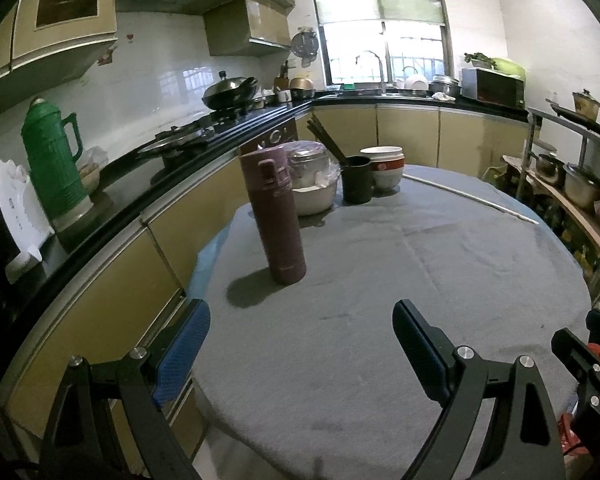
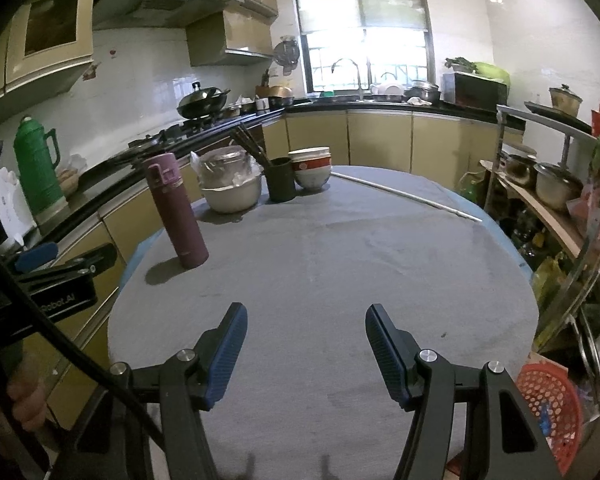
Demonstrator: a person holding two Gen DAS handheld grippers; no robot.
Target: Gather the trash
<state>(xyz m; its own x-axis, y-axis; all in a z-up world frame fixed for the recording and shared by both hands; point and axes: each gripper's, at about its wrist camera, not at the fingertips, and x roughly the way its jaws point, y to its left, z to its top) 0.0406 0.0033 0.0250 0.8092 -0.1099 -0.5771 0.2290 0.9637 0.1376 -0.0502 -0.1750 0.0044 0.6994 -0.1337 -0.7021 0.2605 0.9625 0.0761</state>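
My left gripper (image 1: 300,344) hangs open and wide over the near edge of the round table's grey cloth (image 1: 380,280), with nothing between its blue pads. It also shows at the left edge of the right wrist view, as the left gripper (image 2: 60,264) beside the table. My right gripper (image 2: 306,352) is open too, narrower, above the cloth (image 2: 320,264) and holding nothing. A purple flask (image 1: 278,216) stands upright ahead and left of the left gripper. An orange perforated basket (image 2: 548,404) sits on the floor at the table's right.
At the table's far side stand a white bowl holding a plastic-wrapped steel pot (image 2: 230,184), a dark cup with chopsticks (image 2: 280,180) and stacked bowls (image 2: 312,168). A thin metal rod (image 2: 408,194) lies at the far right. A counter runs left, with a green thermos (image 1: 52,160); cluttered shelves (image 2: 556,200) stand on the right.
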